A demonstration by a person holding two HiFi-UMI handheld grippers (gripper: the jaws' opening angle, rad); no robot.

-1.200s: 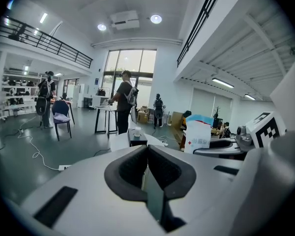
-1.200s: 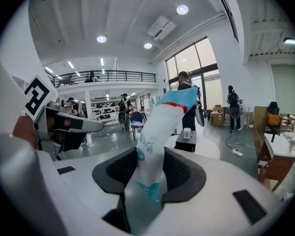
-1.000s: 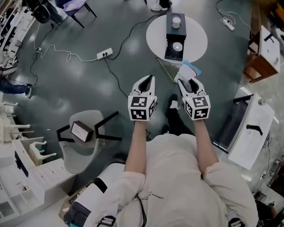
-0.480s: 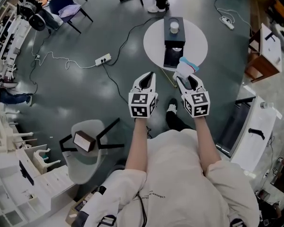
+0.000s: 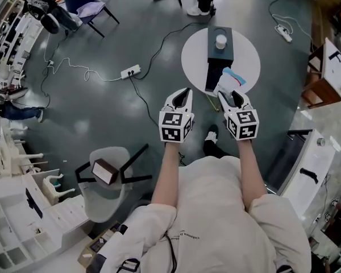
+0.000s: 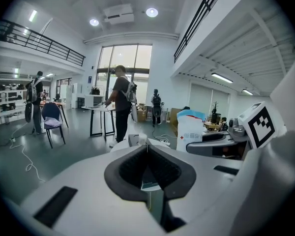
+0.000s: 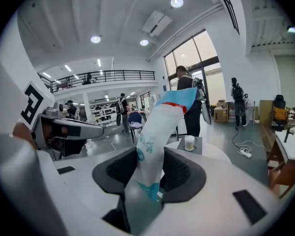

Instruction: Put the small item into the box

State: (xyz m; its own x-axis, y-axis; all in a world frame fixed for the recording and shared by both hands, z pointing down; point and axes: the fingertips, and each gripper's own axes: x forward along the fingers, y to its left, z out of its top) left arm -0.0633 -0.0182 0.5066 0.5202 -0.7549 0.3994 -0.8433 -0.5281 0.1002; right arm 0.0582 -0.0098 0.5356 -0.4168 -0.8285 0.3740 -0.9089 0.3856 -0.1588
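Pouch [image 5: 226, 84] closer to box [image 5: 223, 56]

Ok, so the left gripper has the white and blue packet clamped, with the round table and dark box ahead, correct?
Not quite: the right gripper holds the white and blue packet, as the right gripper view shows. The left gripper is empty. The round table and dark box do lie ahead.

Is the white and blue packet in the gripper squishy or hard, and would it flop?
Probably soft: the packet bends in a gentle curve above the right gripper, whose jaws pinch it. It seems light, since it stands up past the jaws without drooping. Its smooth printed skin might be slippery.
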